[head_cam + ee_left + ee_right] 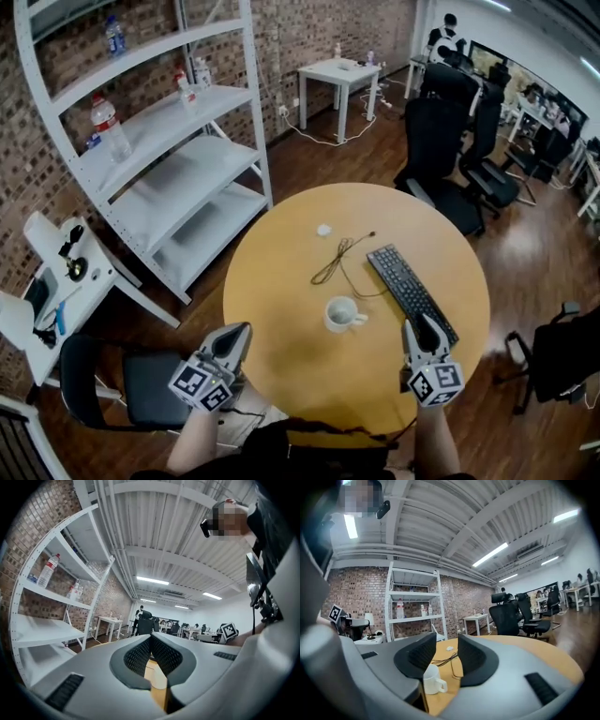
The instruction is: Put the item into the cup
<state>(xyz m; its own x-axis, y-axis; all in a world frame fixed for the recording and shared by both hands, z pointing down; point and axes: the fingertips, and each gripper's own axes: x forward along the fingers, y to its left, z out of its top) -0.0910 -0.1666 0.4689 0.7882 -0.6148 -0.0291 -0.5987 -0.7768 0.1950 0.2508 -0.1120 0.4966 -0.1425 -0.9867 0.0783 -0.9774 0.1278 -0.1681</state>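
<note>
On the round table (281, 272), the small white item (323, 230) lies between ten and eleven o'clock from the right gripper (422, 325), whose jaws gape empty; the left gripper (241, 330) is clenched on nothing.

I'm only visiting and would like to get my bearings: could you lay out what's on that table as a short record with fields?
Table: round, wooden
Cup: white, upright, near the middle
Item: small, white, beyond the cup, not in it
Cable: black, loose, between item and cup
Keyboard: black, right of the cup
Left gripper: shut, empty, at the near edge
Right gripper: open, empty, over the keyboard's near end
</note>
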